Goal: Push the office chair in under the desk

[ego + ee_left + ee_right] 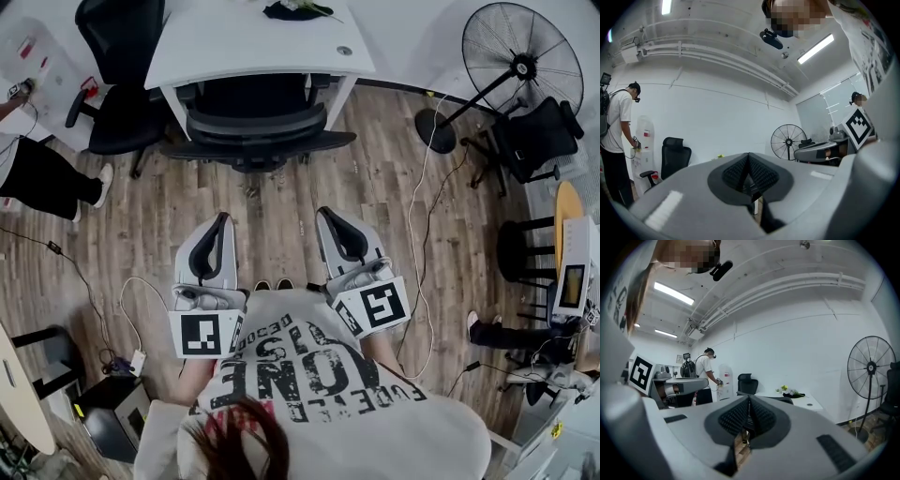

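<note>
both tools clenched, nothing in either. left tool (222, 221) and right tool (326, 216) have their jaws together, held close to the holder's chest and pointing at the chair (258, 131). the chair is well apart from both tools, across bare floor (281, 216). its seat is tucked under the counter (253, 42), with the backrest and armrests showing at the near edge. i judge it's most of the way in, possibly home.

if there's travel left, here's how i'd do it. walk up and set both closed tips on the backrest, one each side of its middle. push level and evenly, so the seat doesn't swivel or roll off line. i'd ease off as the armrests near the counter's edge and legs, since that's where it could jam.

what i can't read: the chair's base and wheels are under the seat. the counter top hides how deep the seat goes, and armrest clearance is a guess from above. in both gripper views my own jaws block nearly all of the chair.
</note>
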Demonstrator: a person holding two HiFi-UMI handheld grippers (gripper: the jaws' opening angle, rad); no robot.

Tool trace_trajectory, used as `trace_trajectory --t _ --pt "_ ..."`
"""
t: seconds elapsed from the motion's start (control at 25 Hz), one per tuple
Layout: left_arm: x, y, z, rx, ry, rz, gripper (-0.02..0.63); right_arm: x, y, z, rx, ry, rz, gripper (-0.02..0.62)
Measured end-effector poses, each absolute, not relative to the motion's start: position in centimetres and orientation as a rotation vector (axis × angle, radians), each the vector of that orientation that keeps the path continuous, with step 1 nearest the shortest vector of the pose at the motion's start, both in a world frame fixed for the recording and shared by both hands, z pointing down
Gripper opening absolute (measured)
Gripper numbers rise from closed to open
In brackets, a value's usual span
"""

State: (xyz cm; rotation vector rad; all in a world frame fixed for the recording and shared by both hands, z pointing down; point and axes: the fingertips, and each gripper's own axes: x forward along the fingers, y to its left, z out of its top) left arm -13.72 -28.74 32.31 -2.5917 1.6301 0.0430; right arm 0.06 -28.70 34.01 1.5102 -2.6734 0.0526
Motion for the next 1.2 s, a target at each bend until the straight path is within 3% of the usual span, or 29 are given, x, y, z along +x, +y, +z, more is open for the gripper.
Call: trace_trajectory --t 1.2 --pt "-13.0 -29.3 32.9 -2.608 1.609 0.045 0.012 0.2 -29.3 35.1 1.496 -2.655 0.058 0.020"
